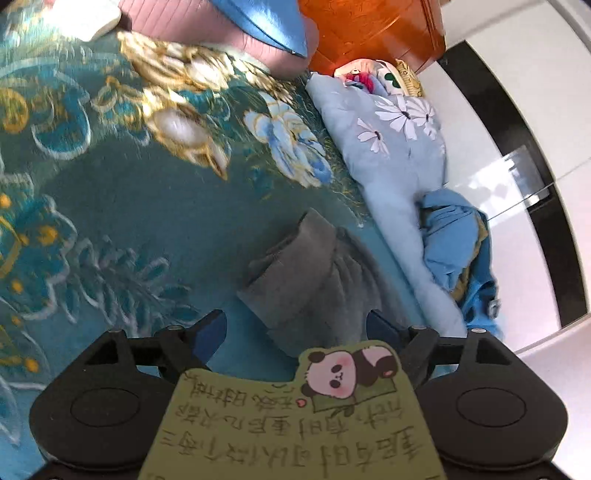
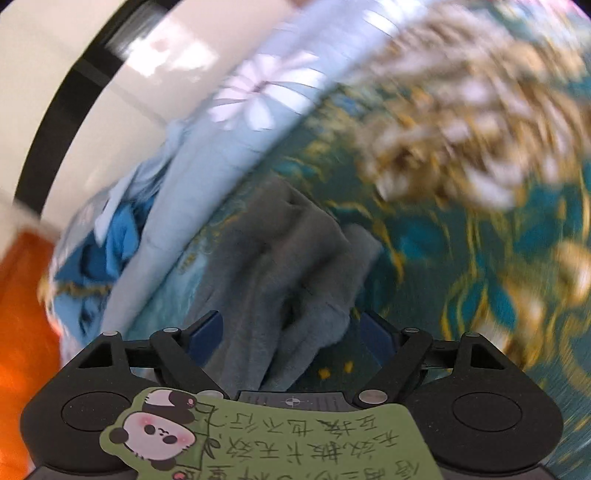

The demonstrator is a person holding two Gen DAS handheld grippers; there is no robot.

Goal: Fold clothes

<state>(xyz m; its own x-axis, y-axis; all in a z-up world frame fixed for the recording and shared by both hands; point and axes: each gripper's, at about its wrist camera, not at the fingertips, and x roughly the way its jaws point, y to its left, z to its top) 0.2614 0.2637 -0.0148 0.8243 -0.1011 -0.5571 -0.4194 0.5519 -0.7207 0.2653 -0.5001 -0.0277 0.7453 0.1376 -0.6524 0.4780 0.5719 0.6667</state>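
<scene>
A grey garment (image 1: pixel 314 280) lies crumpled on the teal floral bedspread (image 1: pixel 147 206). In the left wrist view my left gripper (image 1: pixel 295 328) is open, its blue-padded fingers (image 1: pixel 210 328) spread just short of the garment's near edge, holding nothing. In the right wrist view, which is blurred by motion, the grey garment (image 2: pixel 288 266) runs in between the spread fingers of my right gripper (image 2: pixel 291 332). The jaws stand wide apart and do not pinch the cloth.
A light blue daisy-print quilt (image 1: pixel 399 147) and a bunched blue garment (image 1: pixel 458 243) lie along the bed's edge. Pink and blue pillows (image 1: pixel 266 29) and an orange wooden headboard (image 1: pixel 376 29) are at the far end. White floor (image 1: pixel 535 92) lies beyond.
</scene>
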